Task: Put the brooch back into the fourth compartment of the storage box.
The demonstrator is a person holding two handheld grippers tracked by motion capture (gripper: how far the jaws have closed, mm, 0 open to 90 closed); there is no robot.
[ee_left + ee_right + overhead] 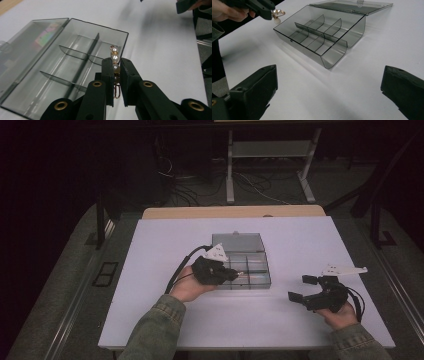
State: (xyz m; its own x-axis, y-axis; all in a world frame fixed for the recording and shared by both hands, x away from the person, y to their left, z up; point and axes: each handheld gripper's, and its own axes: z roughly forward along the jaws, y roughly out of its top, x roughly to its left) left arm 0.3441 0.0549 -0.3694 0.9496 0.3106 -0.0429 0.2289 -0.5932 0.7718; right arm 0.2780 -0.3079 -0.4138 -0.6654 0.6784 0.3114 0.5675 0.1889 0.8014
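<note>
On the white tabletop (165,320) stands a grey transparent box (250,265) with its lid (237,240) folded back flat behind it. Thin walls divide the inside of the box into several small compartments.

The left tongs (235,274) are pressed together on a small piece of jewellery (115,65), made of white pearls on a gold-coloured wire. In the left gripper view the pearls stand up between the two black jaws, and a gold loop hangs under them. The jewellery is in the air, above the near left part of the box, close to its front edge. I cannot tell exactly over which compartment it hangs. In the right gripper view the same jewellery (277,15) shows at the tip of the left tongs, beside the corner of the box (324,32).

The right tongs (301,288) are spread wide and hold nothing. They are over the bare tabletop, to the right of the box and well apart from it, with the jaws pointing towards it.
</note>
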